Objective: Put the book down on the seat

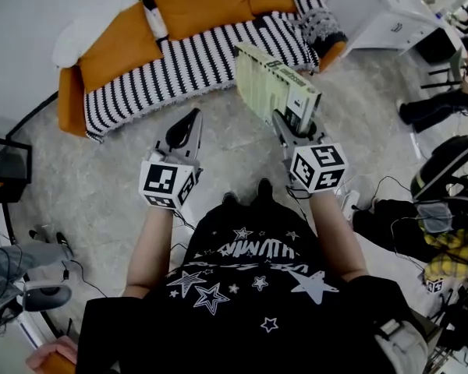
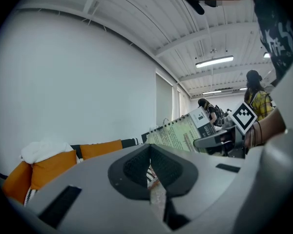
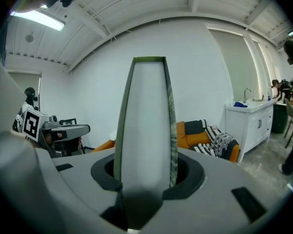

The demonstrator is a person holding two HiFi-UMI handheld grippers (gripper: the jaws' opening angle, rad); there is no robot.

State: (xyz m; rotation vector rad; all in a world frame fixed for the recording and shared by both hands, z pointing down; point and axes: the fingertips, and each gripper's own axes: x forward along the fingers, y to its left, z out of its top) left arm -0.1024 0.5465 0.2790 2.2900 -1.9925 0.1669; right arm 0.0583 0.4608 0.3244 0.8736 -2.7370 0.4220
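Note:
A thick green spiral-bound book stands on edge in the air in front of the sofa, and my right gripper is shut on its lower end. In the right gripper view the book's page edge fills the gap between the jaws. The sofa's black-and-white striped seat lies beyond the book, with orange cushions along its back. My left gripper hangs over the floor to the left, shut and empty. In the left gripper view its jaws meet, and the book shows at the right.
A white pillow lies at the sofa's left end and a patterned throw at its right end. A white cabinet stands at the back right. Bags, cables and seated people crowd the right side. A black box stands at the left.

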